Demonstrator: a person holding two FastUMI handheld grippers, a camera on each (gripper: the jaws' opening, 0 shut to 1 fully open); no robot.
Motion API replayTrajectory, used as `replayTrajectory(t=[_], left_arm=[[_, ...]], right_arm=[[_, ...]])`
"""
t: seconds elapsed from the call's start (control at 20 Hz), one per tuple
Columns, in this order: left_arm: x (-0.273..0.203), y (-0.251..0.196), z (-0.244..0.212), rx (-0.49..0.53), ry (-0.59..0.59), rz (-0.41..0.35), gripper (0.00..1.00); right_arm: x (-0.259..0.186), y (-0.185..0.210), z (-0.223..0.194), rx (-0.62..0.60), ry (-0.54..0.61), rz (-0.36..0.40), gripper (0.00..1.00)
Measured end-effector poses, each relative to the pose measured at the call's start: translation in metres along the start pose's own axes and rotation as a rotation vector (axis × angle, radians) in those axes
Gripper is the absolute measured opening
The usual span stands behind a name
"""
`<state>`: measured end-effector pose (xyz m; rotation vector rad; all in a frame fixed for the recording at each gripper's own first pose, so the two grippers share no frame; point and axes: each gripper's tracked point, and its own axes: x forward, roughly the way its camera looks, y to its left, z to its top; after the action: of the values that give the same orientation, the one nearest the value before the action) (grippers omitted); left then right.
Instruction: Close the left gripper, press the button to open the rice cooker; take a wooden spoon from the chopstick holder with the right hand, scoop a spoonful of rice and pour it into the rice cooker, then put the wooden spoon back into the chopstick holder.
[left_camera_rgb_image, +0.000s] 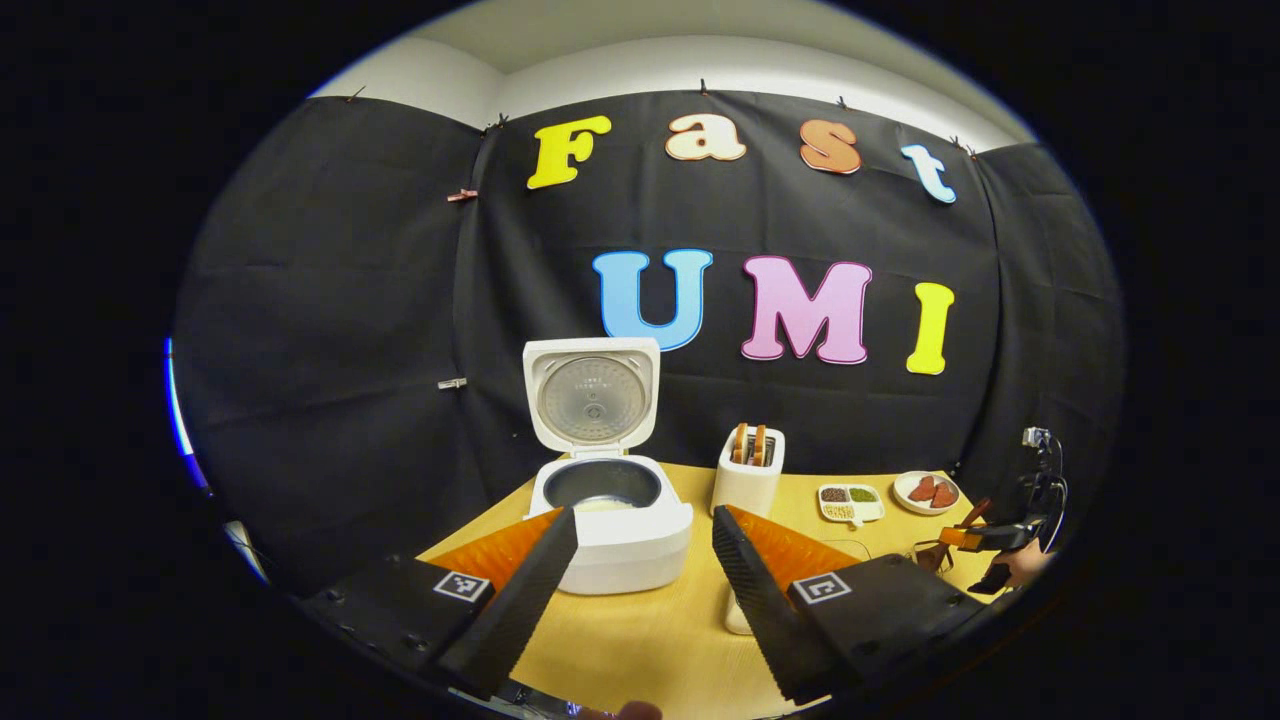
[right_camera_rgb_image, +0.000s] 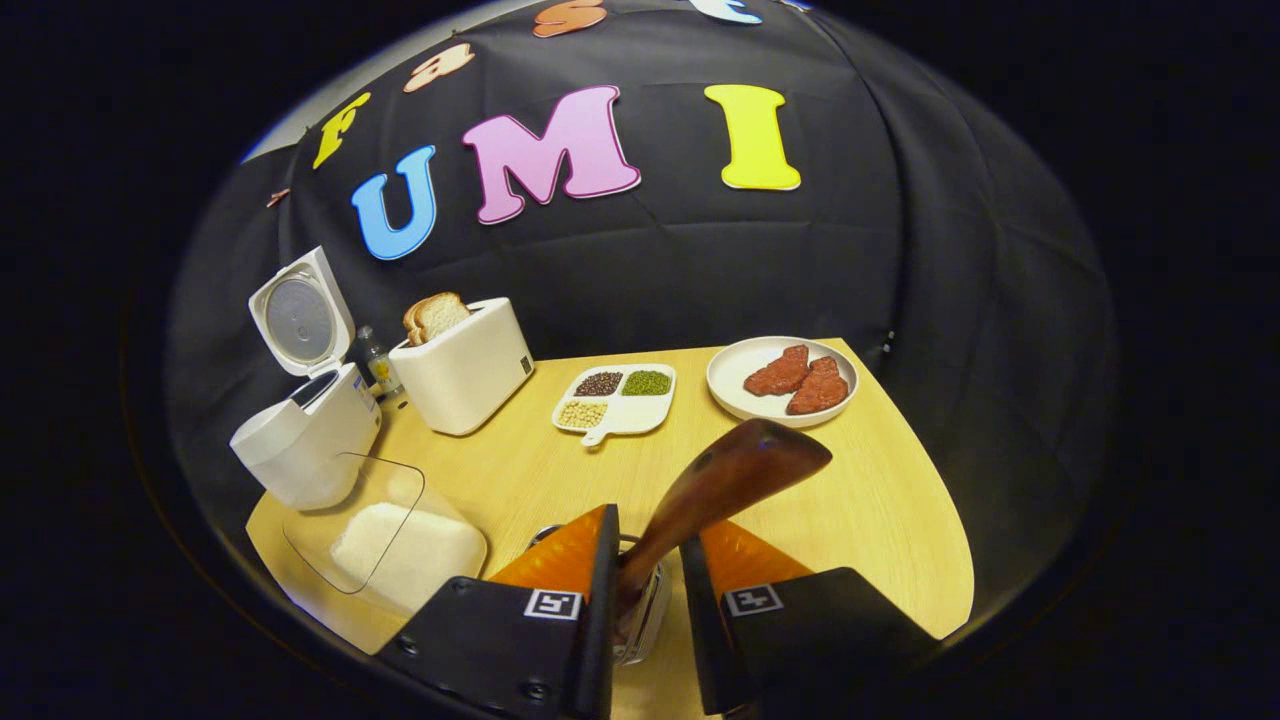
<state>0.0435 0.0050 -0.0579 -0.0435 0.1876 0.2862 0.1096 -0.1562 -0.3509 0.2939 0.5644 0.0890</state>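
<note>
Wooden spoon (right_camera_rgb_image: 735, 475) gripped by right gripper (right_camera_rgb_image: 648, 560), over chopstick holder (right_camera_rgb_image: 640, 600).
White rice cooker (left_camera_rgb_image: 615, 520), lid (left_camera_rgb_image: 592, 392) raised upright, stands at the yellow table's (left_camera_rgb_image: 640, 640) back left; left gripper (left_camera_rgb_image: 640, 535) hangs before it, fingers spread wide, holding nothing. Right fingers (right_camera_rgb_image: 600, 580) narrow, pressing the spoon's handle from both sides. Clear container of rice (right_camera_rgb_image: 395, 545) lies beside the cooker. Also present: toaster (right_camera_rgb_image: 465, 375) with bread, divided dish (right_camera_rgb_image: 618, 398) of grains, plate (right_camera_rgb_image: 782, 380) of meat.
</note>
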Motion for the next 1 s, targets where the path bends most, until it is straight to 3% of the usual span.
replayTrajectory(t=[0.05,0.15,0.25,0.3,0.4,0.45,0.6,0.7,0.75,1.0], left_arm=[[-0.002,0.001,-0.004,0.003,0.009,0.01,0.94],[-0.009,0.002,-0.01,0.004,0.025,0.022,0.94],[-0.017,0.003,-0.009,0.008,0.021,0.023,0.94],[-0.018,0.004,-0.01,0.013,0.018,0.021,0.94],[-0.02,0.01,-0.01,0.016,0.017,0.019,0.94],[-0.019,0.013,-0.01,0.013,0.014,0.012,0.94],[-0.017,0.024,-0.011,0.0,0.01,-0.012,0.94],[-0.014,0.033,-0.012,-0.001,0.014,-0.043,0.94],[-0.012,0.038,-0.013,0.005,0.017,-0.058,0.94],[0.001,0.063,-0.01,-0.002,0.005,-0.151,0.94]], right_arm=[[-0.003,0.005,0.001,-0.016,-0.011,0.008,0.35],[0.004,0.014,-0.003,-0.018,-0.008,0.026,0.33],[-0.003,0.022,-0.011,-0.02,0.02,0.03,0.22],[-0.001,0.023,-0.015,-0.01,0.04,0.03,0.27],[0.002,0.021,-0.019,0.011,0.065,-0.008,0.22],[0.003,0.019,-0.016,0.021,0.066,-0.031,0.27],[0.001,0.019,-0.019,0.053,0.089,-0.082,0.27],[-0.001,0.018,-0.018,0.083,0.089,-0.126,0.14],[-0.004,0.017,-0.017,0.095,0.092,-0.135,0.16],[-0.035,0.016,0.045,0.172,-0.068,-0.144,0.12]])
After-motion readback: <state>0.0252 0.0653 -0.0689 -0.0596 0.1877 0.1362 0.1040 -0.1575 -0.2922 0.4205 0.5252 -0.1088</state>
